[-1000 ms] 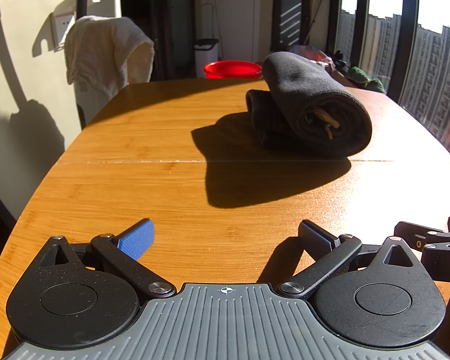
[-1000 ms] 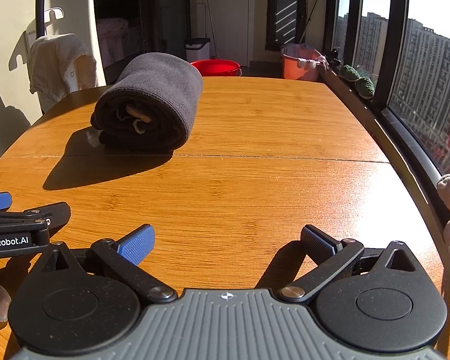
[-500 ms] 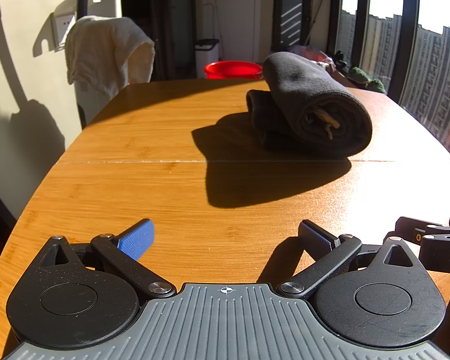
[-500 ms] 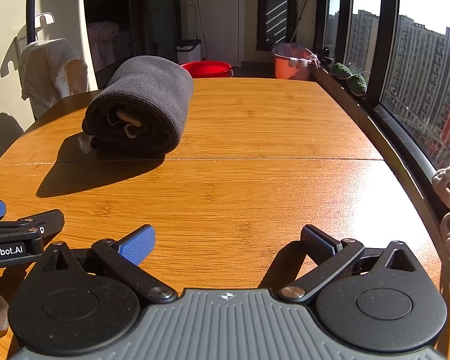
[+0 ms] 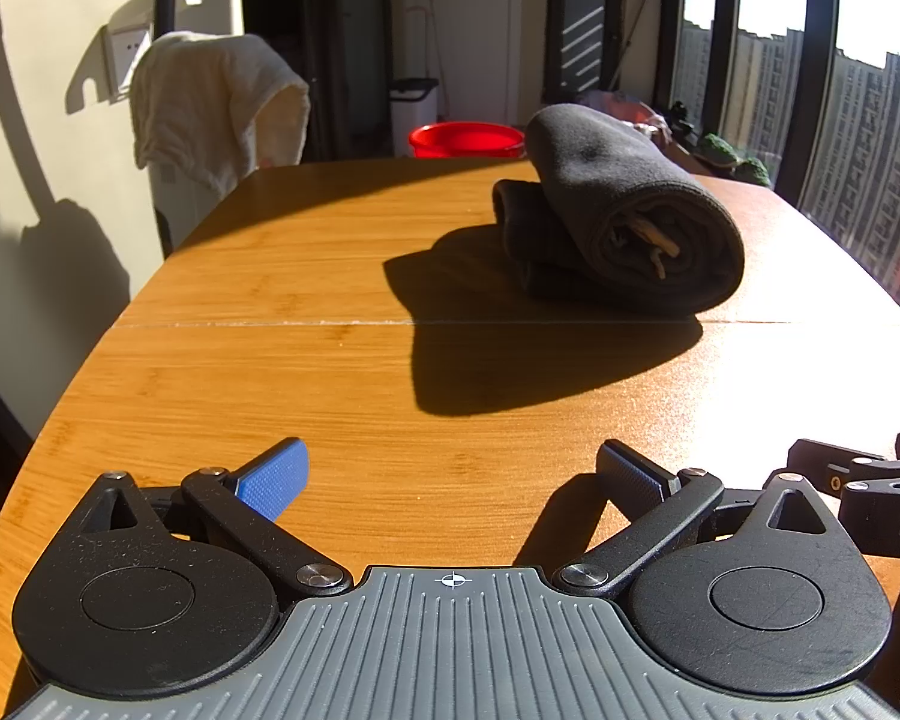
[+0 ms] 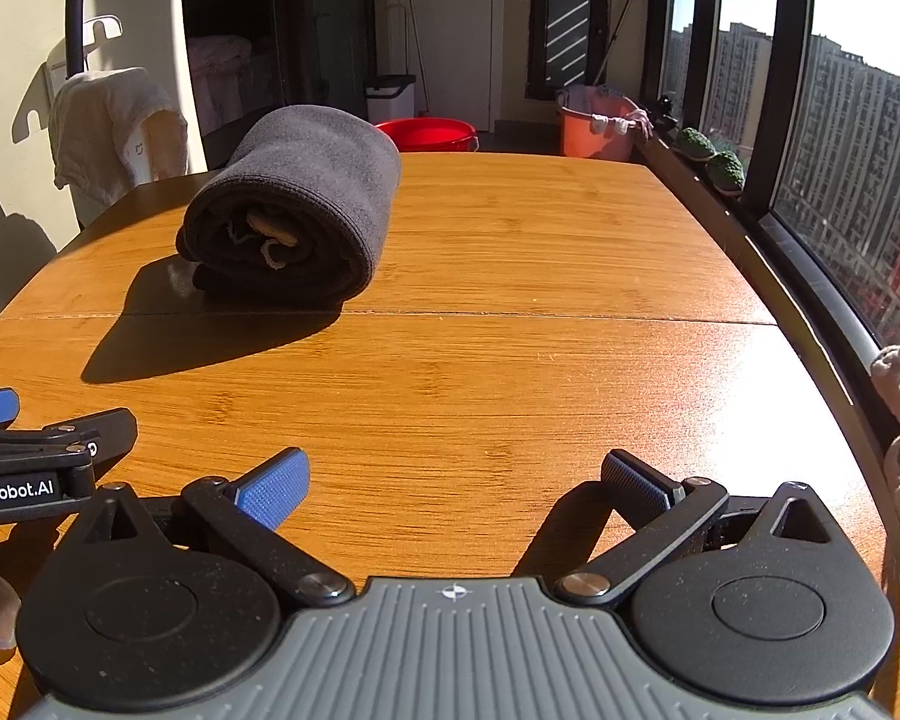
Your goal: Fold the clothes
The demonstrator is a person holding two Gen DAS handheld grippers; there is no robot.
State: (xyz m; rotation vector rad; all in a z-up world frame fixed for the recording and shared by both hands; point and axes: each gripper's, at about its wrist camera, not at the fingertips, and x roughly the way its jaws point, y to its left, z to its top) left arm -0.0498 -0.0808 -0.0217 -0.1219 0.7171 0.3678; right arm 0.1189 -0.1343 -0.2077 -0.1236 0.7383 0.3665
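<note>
A dark grey garment [image 5: 624,222] lies rolled into a thick bundle on the wooden table [image 5: 330,360], toward its far half, just beyond the seam that runs across the top. A bit of pale fabric shows in the open end of the roll, which faces the near edge. Strong sun from the windows throws its long shadow over the seam and toward the left gripper [image 5: 450,471]. That gripper sits low over the near edge of the table with its fingers spread wide apart and nothing between them; the roll is well apart from it, ahead and to the right. The right gripper [image 6: 453,477] is just beside the left one, also spread wide and empty, with the roll ahead to its left [image 6: 294,210]. Past the far end of the table stand a red basin [image 6: 429,133] and an orange tub [image 6: 597,126], and a white towel [image 5: 210,102] hangs by the left wall.
</note>
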